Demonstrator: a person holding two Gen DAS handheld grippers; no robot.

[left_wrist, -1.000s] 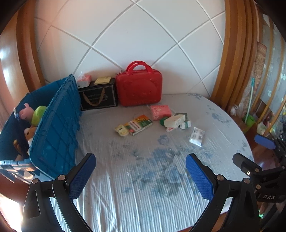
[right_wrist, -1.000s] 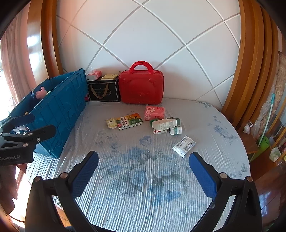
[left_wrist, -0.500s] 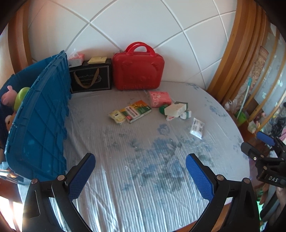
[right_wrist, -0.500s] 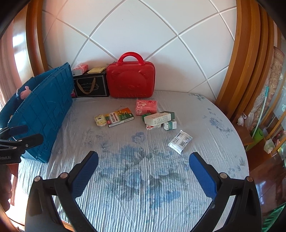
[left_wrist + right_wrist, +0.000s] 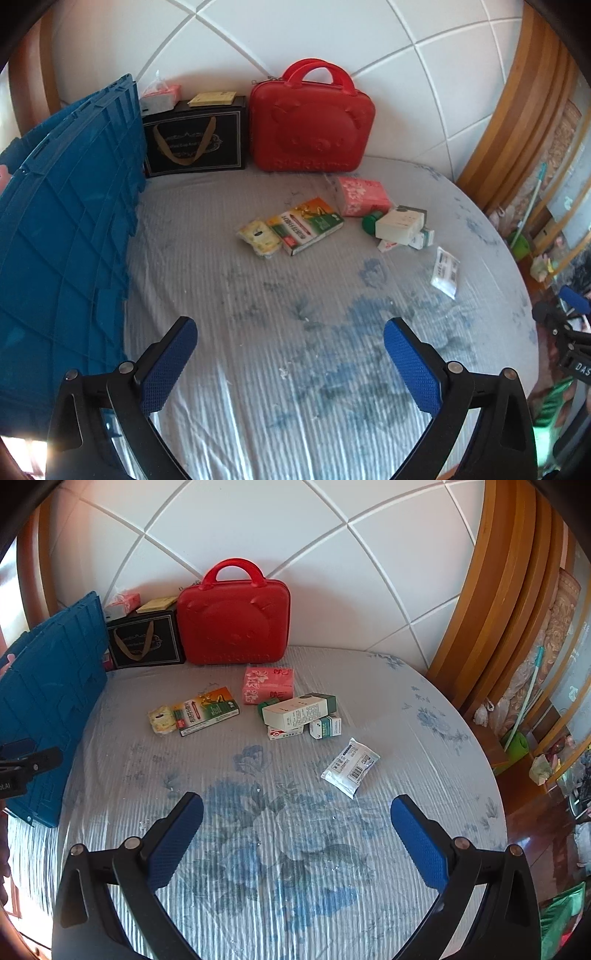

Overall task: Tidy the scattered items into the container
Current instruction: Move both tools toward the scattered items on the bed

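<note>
A blue crate (image 5: 66,236) stands at the table's left edge; it also shows in the right wrist view (image 5: 48,701). Scattered on the cloth are a pink tissue pack (image 5: 268,685), an orange-green box (image 5: 207,710), a yellow packet (image 5: 161,720), a white-green box (image 5: 299,710) lying on smaller boxes, and a white sachet (image 5: 350,767). The same items show in the left wrist view, around the orange-green box (image 5: 306,225). My left gripper (image 5: 290,354) is open and empty above the near cloth. My right gripper (image 5: 295,830) is open and empty, just short of the sachet.
A red bear case (image 5: 232,616) and a black gift box (image 5: 146,640) stand against the white wall at the back. The round table's edge (image 5: 491,775) drops off at the right, with wooden trim and floor clutter beyond.
Both grippers have moved forward over the table toward the items, which now look larger. The left view has swung right, so less of the crate's inside shows. Both jaws stayed open.
</note>
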